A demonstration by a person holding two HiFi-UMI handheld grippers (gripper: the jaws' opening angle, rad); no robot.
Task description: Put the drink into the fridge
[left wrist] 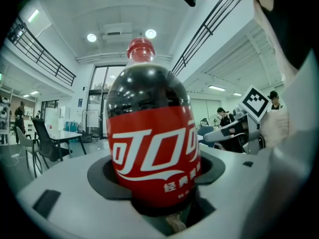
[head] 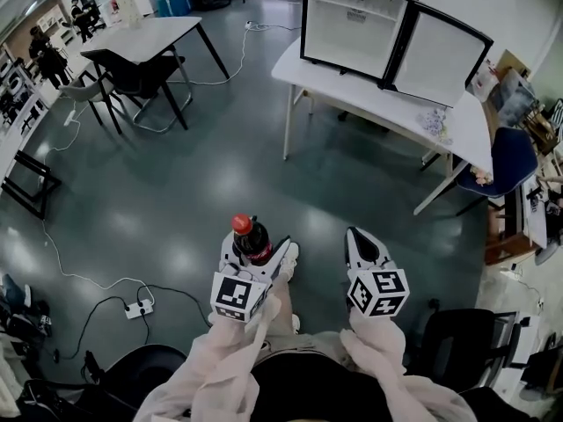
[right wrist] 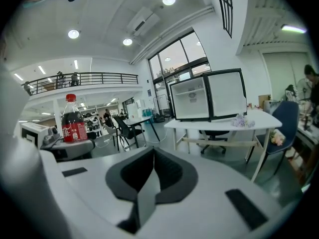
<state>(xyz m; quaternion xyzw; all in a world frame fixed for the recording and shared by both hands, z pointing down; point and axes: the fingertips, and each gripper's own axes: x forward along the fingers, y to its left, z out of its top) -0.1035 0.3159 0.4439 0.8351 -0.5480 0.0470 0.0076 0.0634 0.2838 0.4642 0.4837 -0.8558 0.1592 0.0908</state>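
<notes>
Left gripper view fills up with the bottle [left wrist: 152, 148], a plastic cola bottle with a red cap [left wrist: 141, 48] and a red label [left wrist: 154, 156], standing upright between the curved dark pads [left wrist: 107, 180]. The left gripper [head: 257, 246] has its jaws spread wide and closed on the lower body of the bottle, at about the bottom of the label. The dark liquid reaches up near the neck, so we judge it full. That would make it fairly heavy for its size, and firm under the pads, not squashy. The wall is smooth and round, which we expect to be slippery, so the rounded pads cradling it low down look like the right hold. Much of the weight sits above the grip, though, and we think it could tip if we tilt or swing it. The cap and thin neck would be a poorer place to take it. In the head view we carry the bottle low in front of us, over the floor. The fridge [head: 352, 25] stands well apart on a white table [head: 387, 104] with its door [head: 440, 55] swung open. The right gripper [right wrist: 149, 176] has its jaws pressed together on nothing, so we could use it to steady the door.
</notes>
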